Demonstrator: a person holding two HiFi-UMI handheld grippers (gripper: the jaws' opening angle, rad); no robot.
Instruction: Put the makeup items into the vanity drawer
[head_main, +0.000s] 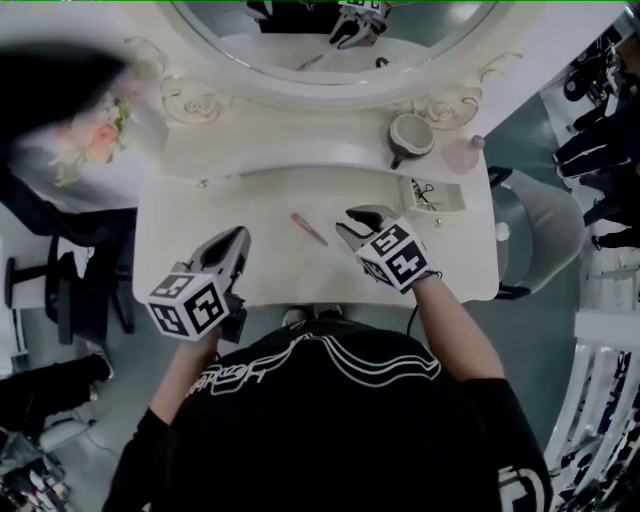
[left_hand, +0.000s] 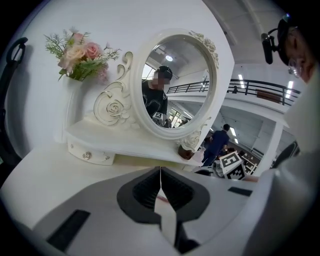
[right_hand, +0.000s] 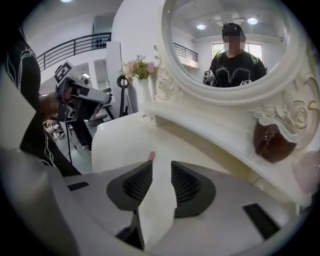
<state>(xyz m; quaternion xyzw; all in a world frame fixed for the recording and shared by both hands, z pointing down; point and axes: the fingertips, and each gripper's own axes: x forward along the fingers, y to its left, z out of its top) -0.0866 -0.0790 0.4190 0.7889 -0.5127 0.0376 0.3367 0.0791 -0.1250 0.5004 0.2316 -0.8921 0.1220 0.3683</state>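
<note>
While the left gripper (head_main: 236, 240) sits pinched shut and empty, the right gripper (head_main: 356, 220) is part-open, empty; slim pink makeup stick (head_main: 309, 228) lies flat on the vanity top (head_main: 180, 225) just left of its tips.

Surface: we logged a white vanity table (head_main: 200, 240) | in front of the mirror (head_main: 330, 40): a pink makeup stick (head_main: 308, 228) lay flat | right of the mirror: a cup (head_main: 411, 135), a clear packet (head_main: 432, 195)

A pink makeup stick (head_main: 309, 228) is seen on the vanity top (head_main: 270, 272) between the left gripper (head_main: 236, 242) and the right gripper (head_main: 362, 217).
</note>
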